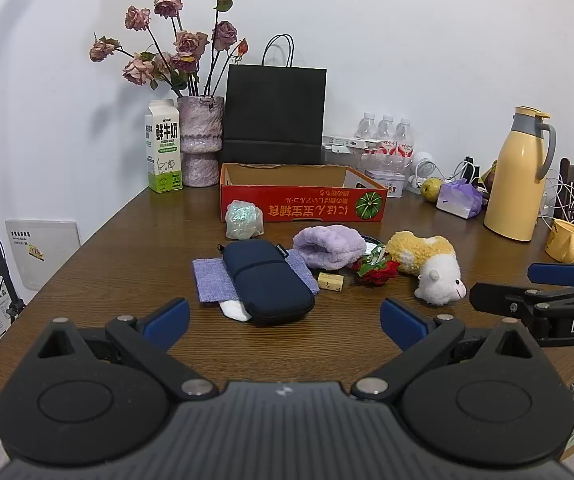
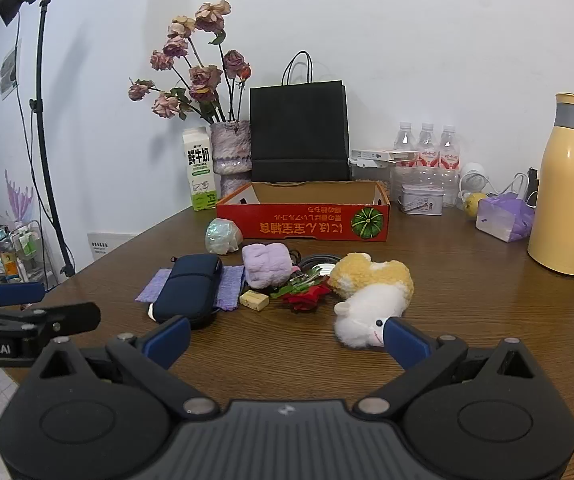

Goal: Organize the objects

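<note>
In my left wrist view, the dark navy zippered fabric pouch (image 1: 267,280) lies at the frame's centre, just above the gap between my left gripper (image 1: 285,322) fingers, resting on a lilac woven cloth (image 1: 211,283) on the brown wooden table (image 1: 127,248). To its right sit a small tan wooden block (image 1: 331,281), a red artificial rose (image 1: 379,270), a fluffy lavender towel (image 1: 329,248) and a yellow-and-white plush sheep (image 1: 433,266). Behind them stands the open red cardboard box (image 1: 303,202), with a crumpled iridescent wrapper (image 1: 243,219) at its lower left corner. My left jaws are spread wide and hold nothing.

In my right wrist view, the sheep (image 2: 371,296) lies right of centre, its white head just beside my right gripper (image 2: 287,334) at the right blue fingertip (image 2: 405,340); I cannot tell whether they touch. Those jaws also gape wide, gripping nothing. The pouch (image 2: 189,290) lies above my left fingertip.
</note>
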Tool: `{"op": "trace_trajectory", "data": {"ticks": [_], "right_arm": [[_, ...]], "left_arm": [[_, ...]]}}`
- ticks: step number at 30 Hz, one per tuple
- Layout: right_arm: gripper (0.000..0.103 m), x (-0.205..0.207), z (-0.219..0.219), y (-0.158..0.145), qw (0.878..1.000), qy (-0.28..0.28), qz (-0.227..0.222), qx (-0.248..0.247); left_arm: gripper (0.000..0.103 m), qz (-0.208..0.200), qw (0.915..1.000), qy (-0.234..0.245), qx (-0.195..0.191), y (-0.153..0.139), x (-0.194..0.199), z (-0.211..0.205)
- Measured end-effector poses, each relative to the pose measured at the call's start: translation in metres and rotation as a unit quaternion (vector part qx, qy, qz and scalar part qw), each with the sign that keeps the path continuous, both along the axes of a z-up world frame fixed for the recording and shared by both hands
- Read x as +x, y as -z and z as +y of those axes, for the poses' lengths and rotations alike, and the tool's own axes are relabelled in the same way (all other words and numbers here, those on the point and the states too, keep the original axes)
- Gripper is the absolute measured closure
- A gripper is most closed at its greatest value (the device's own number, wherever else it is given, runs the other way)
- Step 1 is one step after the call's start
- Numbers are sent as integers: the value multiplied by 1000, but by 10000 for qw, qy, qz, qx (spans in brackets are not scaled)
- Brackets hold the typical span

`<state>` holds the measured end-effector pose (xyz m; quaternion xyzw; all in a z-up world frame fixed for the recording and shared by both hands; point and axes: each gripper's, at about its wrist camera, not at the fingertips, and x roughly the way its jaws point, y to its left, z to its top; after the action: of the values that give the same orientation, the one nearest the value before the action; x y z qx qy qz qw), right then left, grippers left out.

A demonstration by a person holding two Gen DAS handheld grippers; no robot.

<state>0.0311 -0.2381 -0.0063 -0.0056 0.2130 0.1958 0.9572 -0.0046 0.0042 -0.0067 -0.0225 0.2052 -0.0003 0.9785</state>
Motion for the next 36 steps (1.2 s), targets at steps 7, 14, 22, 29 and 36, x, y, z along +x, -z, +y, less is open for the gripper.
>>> {"op": "trace_trajectory", "data": {"ticks": [7, 14, 22, 29, 36], "right_arm": [[0, 0, 0, 0, 10000, -6, 4, 0], [0, 0, -1, 0, 10000, -8, -1, -2], [0, 0, -1, 0, 10000, -9, -4, 0], [0, 0, -4, -1, 10000, 3, -13, 2], [0, 0, -4, -1, 10000, 6, -15, -3]], "left_arm": [[0, 5, 10000, -3, -1, 1, -1, 0], [0, 9, 10000, -2, -1, 2, -1, -1], [0, 13, 10000, -1, -1, 2, -1, 0], [0, 21, 10000, -3, -4, 4, -2, -1], [0, 29, 10000, -8, -2, 5, -1, -1]]}}
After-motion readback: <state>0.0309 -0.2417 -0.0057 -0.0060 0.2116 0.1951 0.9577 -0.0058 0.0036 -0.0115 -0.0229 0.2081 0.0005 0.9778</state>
